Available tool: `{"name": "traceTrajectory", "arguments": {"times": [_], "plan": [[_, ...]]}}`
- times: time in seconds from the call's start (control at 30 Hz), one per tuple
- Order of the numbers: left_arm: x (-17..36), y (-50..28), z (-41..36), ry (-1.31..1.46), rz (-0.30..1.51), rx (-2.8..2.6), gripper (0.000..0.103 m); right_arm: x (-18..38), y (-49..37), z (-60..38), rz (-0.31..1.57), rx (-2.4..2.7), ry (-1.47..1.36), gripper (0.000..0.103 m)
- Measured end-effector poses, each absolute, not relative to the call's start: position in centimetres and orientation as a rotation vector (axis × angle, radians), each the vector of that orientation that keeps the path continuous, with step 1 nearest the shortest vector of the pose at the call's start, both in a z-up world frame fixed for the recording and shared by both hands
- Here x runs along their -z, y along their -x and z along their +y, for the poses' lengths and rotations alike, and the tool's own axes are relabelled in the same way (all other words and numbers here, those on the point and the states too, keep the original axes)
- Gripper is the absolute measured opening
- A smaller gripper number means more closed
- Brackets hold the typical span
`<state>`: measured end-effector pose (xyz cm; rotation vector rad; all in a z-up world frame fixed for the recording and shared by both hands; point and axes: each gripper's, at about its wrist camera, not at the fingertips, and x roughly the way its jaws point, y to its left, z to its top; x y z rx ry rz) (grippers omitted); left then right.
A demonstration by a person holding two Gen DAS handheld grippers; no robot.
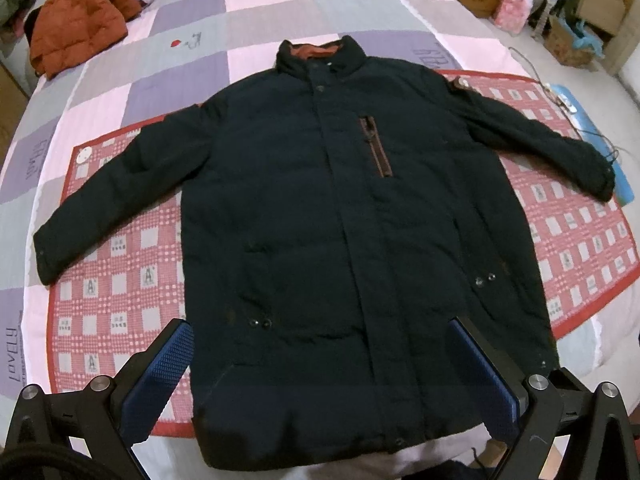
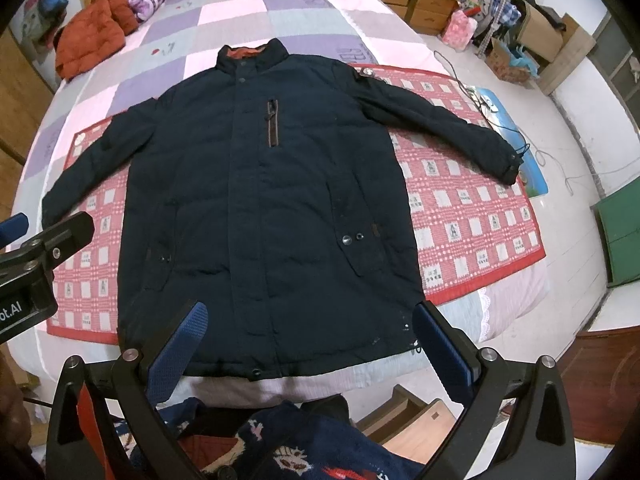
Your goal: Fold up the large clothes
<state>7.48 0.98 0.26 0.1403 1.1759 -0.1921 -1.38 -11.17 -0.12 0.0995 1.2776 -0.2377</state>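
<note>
The dark navy padded jacket (image 1: pixel 332 216) lies flat, front up and fastened, on a red checked mat (image 1: pixel 116 248) across the bed (image 1: pixel 188 12), both sleeves spread wide; it looks bulky, soft and fairly heavy, likely to spring back when creased. Going left to right, good holds would be the left cuff (image 1: pixel 44 256), the hem corners and the right cuff (image 1: pixel 600 176), where the fabric bunches firmly. The left gripper (image 1: pixel 320 380) and right gripper (image 2: pixel 308 352) hover above the hem, fingers spread wide, holding nothing.
</note>
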Motion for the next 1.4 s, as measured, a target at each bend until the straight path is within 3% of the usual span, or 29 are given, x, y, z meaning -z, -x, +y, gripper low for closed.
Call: {"name": "traceTrajectory", "arguments": {"times": [0.7,0.93,1.4], "plan": [[2.6,-10.9,0.8,-0.108,1.200,0.133,0.103,2.6,-2.4,-12.0,1.294,0.198,-0.079,0.103],[8.0,-14.4,0.2,-0.056,1.228,0.066,0.103,6.7,-6.9,-13.4,1.271,0.166,-0.044,0.103],[21.0,-19.9,0.9,-0.015,1.145,-0.015,0.103,20.9,-15.4,-17.2,1.223,0.121,-0.022,0.103]]}}
